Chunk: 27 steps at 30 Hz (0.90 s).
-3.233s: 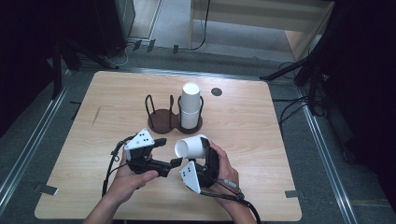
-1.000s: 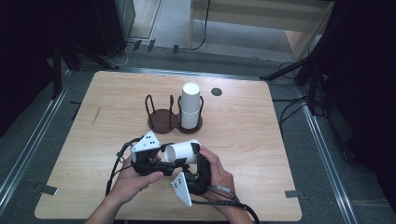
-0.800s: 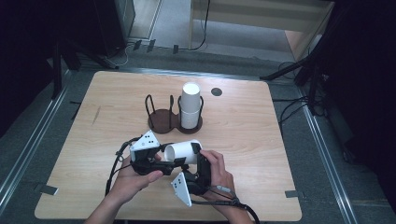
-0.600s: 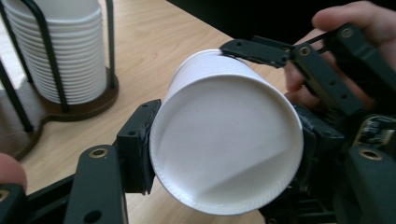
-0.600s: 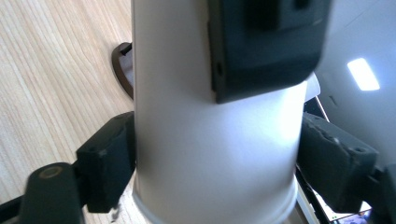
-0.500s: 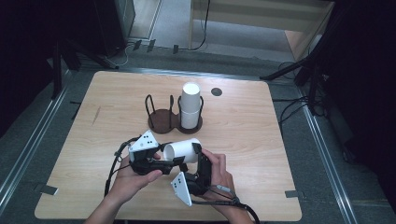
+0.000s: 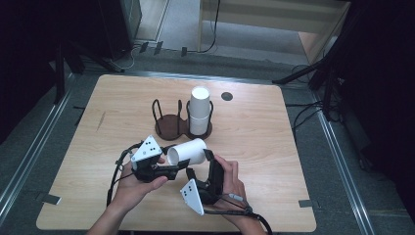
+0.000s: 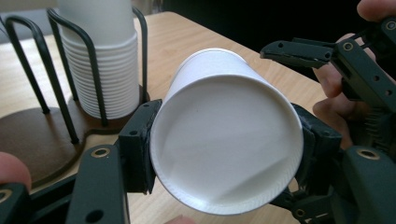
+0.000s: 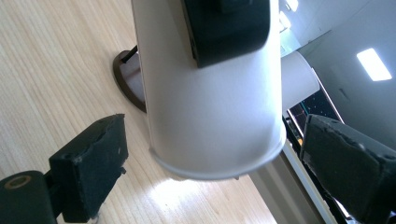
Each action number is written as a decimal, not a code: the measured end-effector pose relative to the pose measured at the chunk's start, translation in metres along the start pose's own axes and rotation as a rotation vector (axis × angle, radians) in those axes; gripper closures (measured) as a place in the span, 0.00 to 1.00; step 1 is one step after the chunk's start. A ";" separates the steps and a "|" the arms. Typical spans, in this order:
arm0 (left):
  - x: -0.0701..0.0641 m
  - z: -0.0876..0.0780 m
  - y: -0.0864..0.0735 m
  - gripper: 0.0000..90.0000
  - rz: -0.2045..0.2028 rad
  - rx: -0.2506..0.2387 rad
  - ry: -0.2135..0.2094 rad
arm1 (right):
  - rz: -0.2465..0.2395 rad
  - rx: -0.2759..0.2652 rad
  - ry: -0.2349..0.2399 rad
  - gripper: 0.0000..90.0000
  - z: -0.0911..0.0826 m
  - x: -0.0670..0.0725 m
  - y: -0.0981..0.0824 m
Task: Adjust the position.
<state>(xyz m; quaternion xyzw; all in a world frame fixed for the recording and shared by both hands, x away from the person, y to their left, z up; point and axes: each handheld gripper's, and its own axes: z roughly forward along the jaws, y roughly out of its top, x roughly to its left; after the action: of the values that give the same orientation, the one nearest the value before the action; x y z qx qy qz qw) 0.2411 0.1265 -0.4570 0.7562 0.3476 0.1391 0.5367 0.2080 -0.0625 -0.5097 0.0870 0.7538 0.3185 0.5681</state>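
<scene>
A white paper cup (image 7: 188,152) lies on its side in the air above the table, with my left gripper (image 7: 177,159) shut on its wide end. In the left gripper view both pads press the cup (image 8: 224,144) at its rim. My right gripper (image 7: 198,164) straddles the cup's other end. Its jaws have just been opening. In the right gripper view the cup (image 9: 210,107) sits between them with a gap on each side. A stack of white cups (image 7: 199,110) stands in the right ring of a brown two-ring holder (image 7: 169,127).
The wooden table (image 7: 293,161) runs to a metal rail on each side. A small dark disc (image 7: 226,96) lies behind the holder. The holder's left ring (image 7: 164,110) has no cups. Cables trail from both grippers toward me.
Since the earliest frame both grippers have come together around the cup, lower and nearer me. In the last second the right jaws have spread off the cup. Both hands stayed put.
</scene>
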 end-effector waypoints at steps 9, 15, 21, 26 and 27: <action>0.004 -0.005 0.000 0.41 0.007 -0.046 0.034 | 0.056 0.001 -0.002 0.08 -0.001 -0.006 0.001; 0.006 -0.006 0.000 0.41 -0.003 -0.068 0.043 | 0.111 0.000 0.017 0.10 -0.002 -0.010 0.001; 0.008 -0.009 0.000 0.40 -0.010 -0.097 0.057 | 0.157 0.005 0.013 0.10 -0.001 -0.015 0.000; 0.010 -0.011 0.000 0.40 -0.016 -0.117 0.061 | 0.183 0.010 0.013 0.10 -0.001 -0.017 0.000; 0.010 -0.011 0.000 0.40 -0.012 -0.120 0.060 | 0.189 0.008 0.014 0.10 -0.001 -0.018 0.000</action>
<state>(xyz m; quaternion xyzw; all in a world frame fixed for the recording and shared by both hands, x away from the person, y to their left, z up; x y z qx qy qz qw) 0.2420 0.1412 -0.4539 0.7159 0.3593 0.1790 0.5712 0.2128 -0.0717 -0.4953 0.1577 0.7474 0.3684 0.5298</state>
